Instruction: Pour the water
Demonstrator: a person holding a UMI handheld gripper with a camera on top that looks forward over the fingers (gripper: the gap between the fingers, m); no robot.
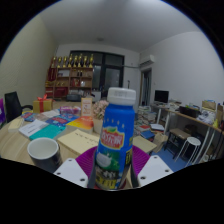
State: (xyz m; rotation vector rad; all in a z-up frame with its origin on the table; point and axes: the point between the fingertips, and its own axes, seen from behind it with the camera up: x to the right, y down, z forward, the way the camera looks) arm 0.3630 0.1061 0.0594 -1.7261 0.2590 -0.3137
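A blue bottle [115, 135] with a white cap and a green and red label stands upright between my fingers. My gripper [112, 170] is shut on its lower part, the purple pads [87, 160] pressing its sides. The bottle is held above the table [78, 142]. A dark mug [43, 153] with a pale inside stands on the table just left of my left finger.
Books, papers and small boxes [55, 118] cover the table beyond the mug. A bookshelf [70, 73] lines the far wall. To the right stand a desk with a monitor [161, 97] and a white stool [191, 148].
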